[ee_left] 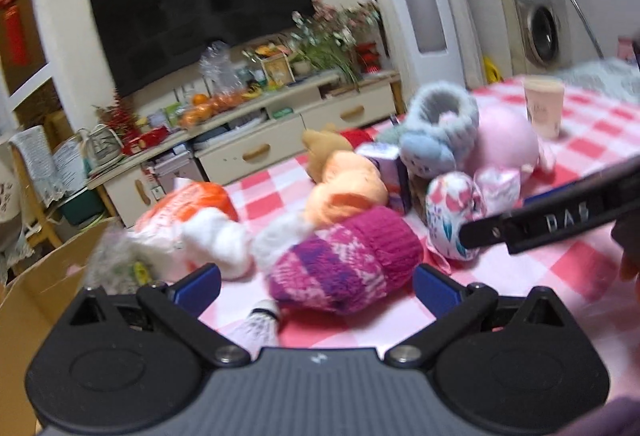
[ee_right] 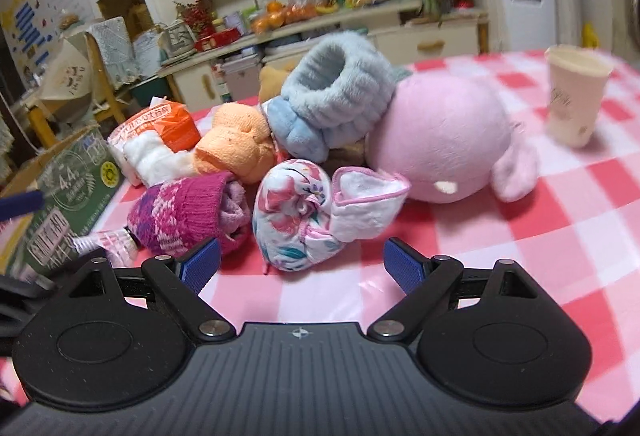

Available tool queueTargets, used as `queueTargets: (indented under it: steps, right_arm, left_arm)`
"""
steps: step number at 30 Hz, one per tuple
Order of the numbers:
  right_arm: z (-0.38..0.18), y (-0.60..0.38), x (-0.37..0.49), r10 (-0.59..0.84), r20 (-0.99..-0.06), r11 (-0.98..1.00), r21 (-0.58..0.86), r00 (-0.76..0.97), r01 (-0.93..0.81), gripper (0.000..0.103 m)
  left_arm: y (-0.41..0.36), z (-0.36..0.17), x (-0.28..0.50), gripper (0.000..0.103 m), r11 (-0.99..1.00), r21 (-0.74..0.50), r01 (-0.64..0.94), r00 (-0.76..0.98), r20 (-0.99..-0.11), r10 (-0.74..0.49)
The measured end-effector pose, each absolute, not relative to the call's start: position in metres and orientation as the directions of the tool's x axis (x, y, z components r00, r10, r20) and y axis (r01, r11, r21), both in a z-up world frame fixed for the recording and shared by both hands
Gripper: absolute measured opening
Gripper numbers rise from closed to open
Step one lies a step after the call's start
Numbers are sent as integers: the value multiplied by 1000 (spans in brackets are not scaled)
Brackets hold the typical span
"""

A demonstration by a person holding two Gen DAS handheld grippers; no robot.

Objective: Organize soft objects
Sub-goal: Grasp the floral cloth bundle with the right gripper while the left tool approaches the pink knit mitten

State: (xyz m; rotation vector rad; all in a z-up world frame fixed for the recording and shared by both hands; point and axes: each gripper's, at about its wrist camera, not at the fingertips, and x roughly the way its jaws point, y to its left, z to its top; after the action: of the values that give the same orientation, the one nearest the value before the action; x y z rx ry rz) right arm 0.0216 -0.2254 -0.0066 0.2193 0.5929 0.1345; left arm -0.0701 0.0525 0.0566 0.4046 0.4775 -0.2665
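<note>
A pile of soft things lies on the pink checked tablecloth (ee_right: 520, 236). A magenta knitted hat (ee_left: 344, 264) lies just ahead of my open left gripper (ee_left: 316, 286), between its blue pads. A floral rolled cloth (ee_right: 296, 211) lies just ahead of my open right gripper (ee_right: 302, 264). Behind them are an orange plush (ee_right: 236, 147), a blue fluffy headband (ee_right: 332, 103), a pink plush toy (ee_right: 444, 139) and a white fluffy item (ee_right: 152, 155). The hat also shows in the right wrist view (ee_right: 184, 211). The right gripper's finger (ee_left: 560, 224) crosses the left wrist view at right.
A paper cup (ee_right: 576, 95) stands at the back right of the table. An orange packet (ee_right: 160, 123) lies at the pile's left. A shuttlecock (ee_left: 260, 324) lies near the left gripper. A green-printed cardboard box (ee_right: 60, 195) stands off the table's left edge.
</note>
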Motion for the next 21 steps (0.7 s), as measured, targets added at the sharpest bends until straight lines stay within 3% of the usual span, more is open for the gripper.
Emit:
queueTargets:
  steps: [10, 21]
  right_arm:
    - [-21, -208, 24, 300, -562, 946, 279, 771, -165, 103]
    - [-50, -202, -21, 446, -494, 885, 366, 747, -286, 99]
  left_arm:
    - [39, 20, -17, 100, 891, 282, 357, 790, -600, -126]
    - [20, 17, 10, 102, 893, 302, 335, 797, -597, -97]
